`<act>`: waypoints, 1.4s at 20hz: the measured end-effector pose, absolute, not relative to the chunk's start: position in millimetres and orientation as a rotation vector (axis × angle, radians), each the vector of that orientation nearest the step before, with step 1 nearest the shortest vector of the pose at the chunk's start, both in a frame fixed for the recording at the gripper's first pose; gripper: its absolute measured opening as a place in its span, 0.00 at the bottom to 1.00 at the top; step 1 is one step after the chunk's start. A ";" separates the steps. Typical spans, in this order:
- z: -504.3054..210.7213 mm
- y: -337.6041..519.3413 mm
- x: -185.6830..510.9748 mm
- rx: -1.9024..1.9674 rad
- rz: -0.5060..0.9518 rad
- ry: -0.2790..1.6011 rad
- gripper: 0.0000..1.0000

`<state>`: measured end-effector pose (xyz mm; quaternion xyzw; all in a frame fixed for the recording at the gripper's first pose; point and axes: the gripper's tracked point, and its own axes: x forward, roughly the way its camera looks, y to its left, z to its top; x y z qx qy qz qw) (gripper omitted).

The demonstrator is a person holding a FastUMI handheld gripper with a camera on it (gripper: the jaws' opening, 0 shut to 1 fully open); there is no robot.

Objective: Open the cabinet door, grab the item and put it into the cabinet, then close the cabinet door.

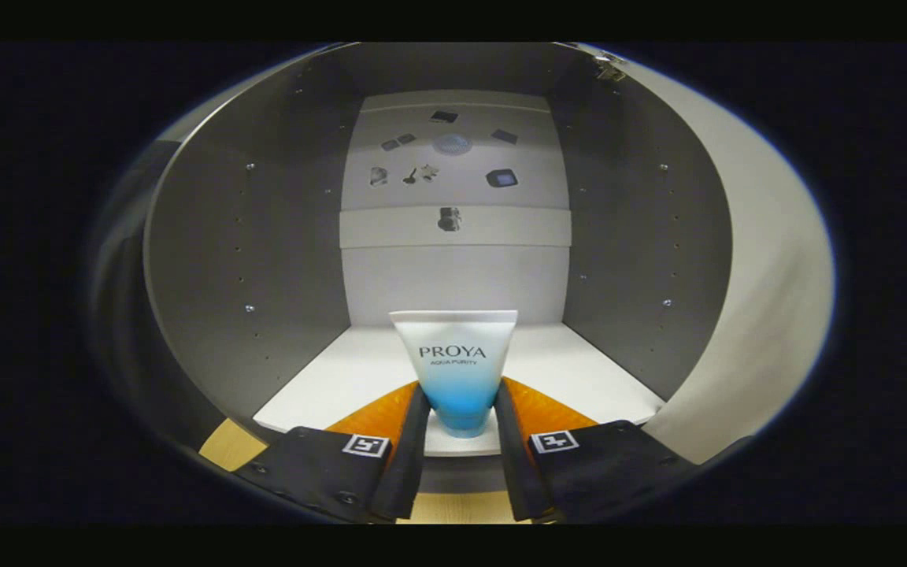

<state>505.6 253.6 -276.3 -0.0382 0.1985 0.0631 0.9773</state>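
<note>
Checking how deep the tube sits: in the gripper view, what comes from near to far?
Gripper shut on the tube → cabinet shelf → back wall.

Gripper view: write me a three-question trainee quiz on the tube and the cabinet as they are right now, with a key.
1. True or false: the gripper holds the tube between its two fingers.
2. Where is the tube's flat crimped end pointing? A) down at the shelf B) up C) toward the open door
3. Fill in: beyond the tube lies the cabinet's pale ____, with the back wall behind it.

Key
1. True: both fingers press on the tube's lower, narrow part.
2. B: the wide crimped end is on top and the cap end is down, between the fingers.
3. Shelf: it is bare beyond the tube, and the door stands open beside it.
</note>
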 end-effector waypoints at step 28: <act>-183.1 237.0 237.2 -0.040 0.283 0.226 0.97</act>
